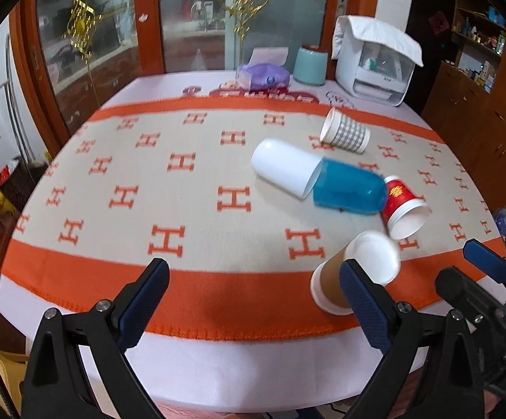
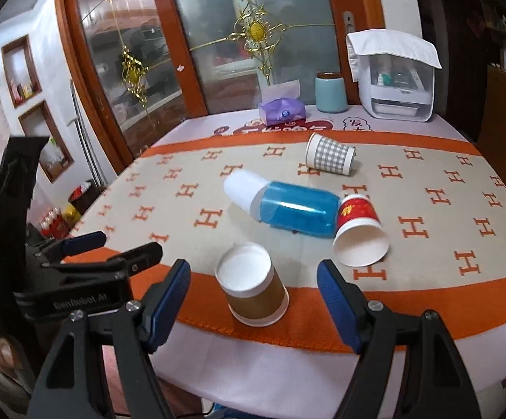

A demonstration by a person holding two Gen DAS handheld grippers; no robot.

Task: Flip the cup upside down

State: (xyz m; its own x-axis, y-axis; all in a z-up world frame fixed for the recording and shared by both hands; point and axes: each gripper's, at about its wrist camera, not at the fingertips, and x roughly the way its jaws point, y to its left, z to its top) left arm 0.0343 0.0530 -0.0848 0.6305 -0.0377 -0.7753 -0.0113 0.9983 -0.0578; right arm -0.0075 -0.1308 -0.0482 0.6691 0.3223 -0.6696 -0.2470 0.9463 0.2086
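Note:
A brown paper cup stands upside down near the table's front edge, white base up; it also shows in the left wrist view. My right gripper is open, its fingers on either side of the cup without touching. My left gripper is open and empty, to the left of the cup. A red cup and a checked cup lie on their sides. A white cup and a blue cup lie nested mouth to mouth.
The table carries an orange and cream cloth. At the back stand a tissue pack, a teal canister and a white appliance. A glass door lies behind; a wooden cabinet stands at the right.

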